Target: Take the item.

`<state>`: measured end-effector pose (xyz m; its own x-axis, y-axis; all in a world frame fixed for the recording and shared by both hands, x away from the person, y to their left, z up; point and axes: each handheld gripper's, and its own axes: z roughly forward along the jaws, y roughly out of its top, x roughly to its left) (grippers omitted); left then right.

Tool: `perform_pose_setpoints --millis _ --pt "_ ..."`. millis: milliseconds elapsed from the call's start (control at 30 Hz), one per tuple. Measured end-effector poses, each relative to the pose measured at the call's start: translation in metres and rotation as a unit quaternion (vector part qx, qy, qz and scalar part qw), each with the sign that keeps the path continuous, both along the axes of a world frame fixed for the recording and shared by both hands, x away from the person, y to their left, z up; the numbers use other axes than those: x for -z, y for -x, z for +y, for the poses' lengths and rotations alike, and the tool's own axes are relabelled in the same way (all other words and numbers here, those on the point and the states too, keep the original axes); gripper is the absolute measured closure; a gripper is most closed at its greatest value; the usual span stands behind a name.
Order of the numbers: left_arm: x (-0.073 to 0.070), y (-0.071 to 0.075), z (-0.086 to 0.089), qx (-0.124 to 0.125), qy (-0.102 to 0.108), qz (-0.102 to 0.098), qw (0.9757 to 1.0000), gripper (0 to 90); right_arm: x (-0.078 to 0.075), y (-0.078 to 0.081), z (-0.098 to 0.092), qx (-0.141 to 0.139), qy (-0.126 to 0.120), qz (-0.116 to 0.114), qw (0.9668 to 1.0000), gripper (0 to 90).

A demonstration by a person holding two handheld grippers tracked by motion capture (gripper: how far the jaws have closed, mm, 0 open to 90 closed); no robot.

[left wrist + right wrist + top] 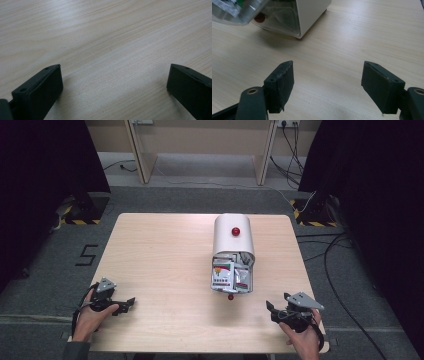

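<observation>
High view. A pale wooden table (165,270) carries a white box (233,251) with a rounded lid bearing a red knob (235,231). The box's near end is clear and shows packets (229,272) inside; a second red knob (230,296) sits at its near lower edge. The left tool (129,302) rests near the table's near-left corner, held by the left hand (92,316), its jaws pointing toward the right; the box lies well apart from it, ahead and beyond its tips. The right tool (271,308) rests near the near-right corner, held by the right hand (302,337), its jaws pointing left and slightly away; the box stands near, just ahead of and beyond its tips. Neither tool touches the box. Grey carpet (50,265) surrounds the table.

Left gripper view. The two black jaws of the left tool (113,72) stand wide apart, with bare table (105,37) grain between and ahead of them.

Right gripper view. The jaws of the right tool (328,71) stand wide apart with nothing between them. Ahead and to the upper left of its tips stands the box (309,15), its clear end and a red knob (259,18) facing the tool; the box is apart from both jaws.
</observation>
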<state>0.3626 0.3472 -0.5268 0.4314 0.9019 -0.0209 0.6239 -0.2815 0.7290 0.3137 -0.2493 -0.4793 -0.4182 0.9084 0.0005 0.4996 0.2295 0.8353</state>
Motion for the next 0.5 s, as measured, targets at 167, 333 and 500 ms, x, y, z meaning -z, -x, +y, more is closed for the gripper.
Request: perform_pose_setpoints --millis 167,333,500 --pt "0.0 0.0 0.0 0.0 0.0 0.0 1.0 0.0 -0.009 0.003 0.002 0.0 -0.003 -0.008 1.0 28.0" --pt "0.0 0.0 0.0 0.0 0.0 0.0 1.0 0.0 -0.013 0.005 0.002 0.002 -0.005 -0.012 0.9999 28.4" --pt "0.0 0.0 0.0 0.0 0.0 0.0 1.0 0.0 -0.02 0.008 0.004 0.002 -0.005 -0.015 0.9999 28.9"
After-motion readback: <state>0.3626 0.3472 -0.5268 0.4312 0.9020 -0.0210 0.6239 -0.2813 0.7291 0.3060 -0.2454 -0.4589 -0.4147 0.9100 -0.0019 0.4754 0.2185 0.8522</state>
